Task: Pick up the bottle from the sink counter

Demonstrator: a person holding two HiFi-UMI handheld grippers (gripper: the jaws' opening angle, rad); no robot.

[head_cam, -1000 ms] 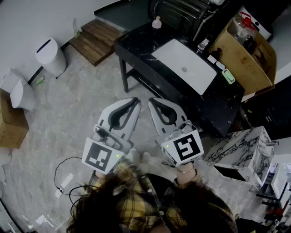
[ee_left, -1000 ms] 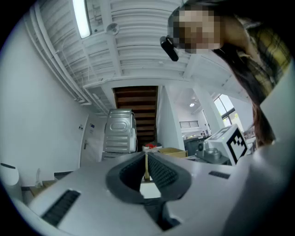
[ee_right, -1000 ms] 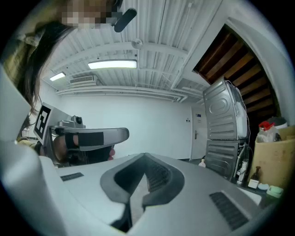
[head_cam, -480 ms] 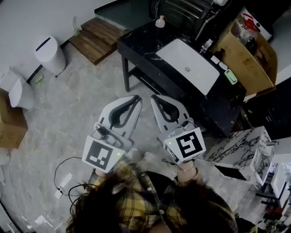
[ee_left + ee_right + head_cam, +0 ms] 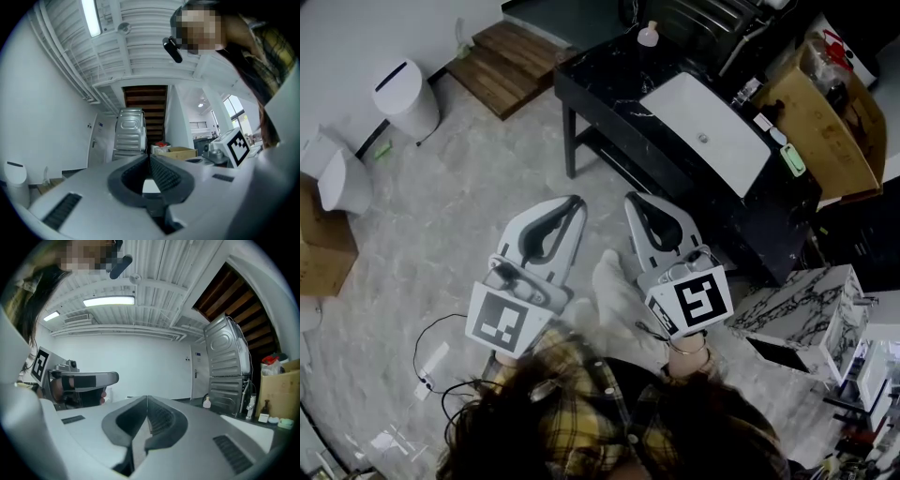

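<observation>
Foot (image 5: pixel 612 279) forward toward sink counter (image 5: pixel 607 67) edge

I log, from above: pale marbled floor (image 5: pixel 441 216); white wall (image 5: pixel 356 37); wooden platform (image 5: pixel 502 66) at its foot; white waste bin (image 5: pixel 405 94) near it; black sink counter (image 5: pixel 609 80) with white basin (image 5: pixel 694 112); open cardboard box (image 5: pixel 834 122) just beside the counter; marble-veined cabinet (image 5: pixel 797 309). Overhead I see: ribbed white ceiling (image 5: pixel 154 268); strip light (image 5: pixel 108 301); steel appliance (image 5: pixel 227 362); window (image 5: pixel 233 105).
</observation>
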